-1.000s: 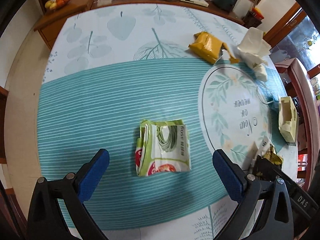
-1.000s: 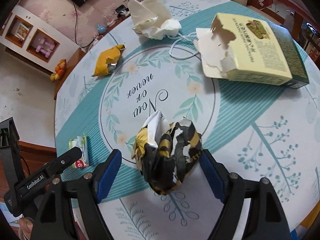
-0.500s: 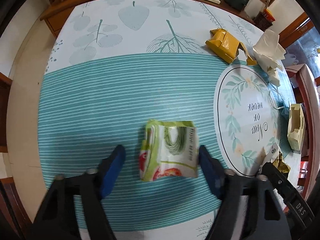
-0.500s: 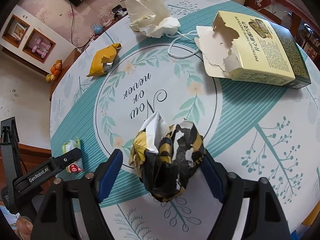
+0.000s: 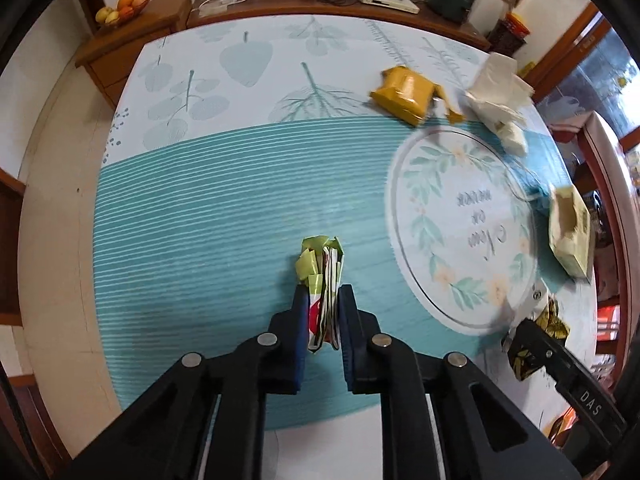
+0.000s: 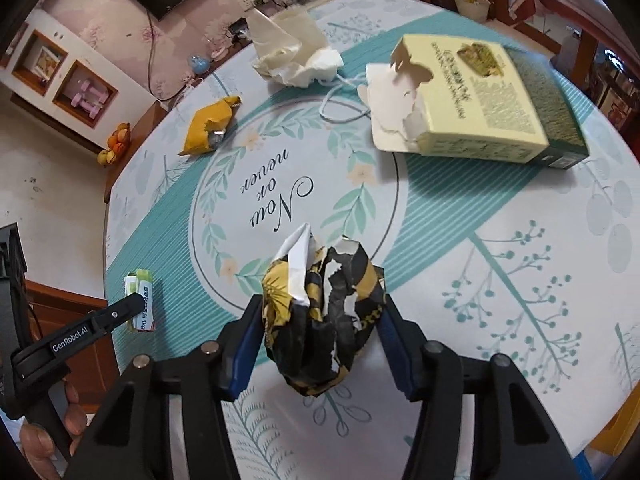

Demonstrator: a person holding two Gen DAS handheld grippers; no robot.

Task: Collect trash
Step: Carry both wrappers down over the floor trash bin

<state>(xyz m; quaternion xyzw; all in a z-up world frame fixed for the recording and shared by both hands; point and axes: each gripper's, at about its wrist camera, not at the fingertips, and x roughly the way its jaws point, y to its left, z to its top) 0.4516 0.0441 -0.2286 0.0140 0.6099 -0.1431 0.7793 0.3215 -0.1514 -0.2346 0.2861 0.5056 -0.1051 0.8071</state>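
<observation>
A green and red snack wrapper stands squeezed into a narrow upright fold over the teal striped tablecloth. My left gripper points steeply down, its jaws closing, and both blue pads press the wrapper's sides. In the right wrist view a crumpled black and yellow wrapper sits between the pads of my right gripper, whose jaws are closing, both pads touching it. The left gripper with its green wrapper shows at that view's left edge.
A yellow packet, crumpled white paper, a string loop and a torn cream box lie on the far half of the table. A wooden sideboard with a fruit bowl stands beyond. A hand holds the left gripper.
Both grippers' jaws have closed in. The flat green wrapper has been pinched into a narrow upright fold. The right pads have come in against the black and yellow wrapper.
</observation>
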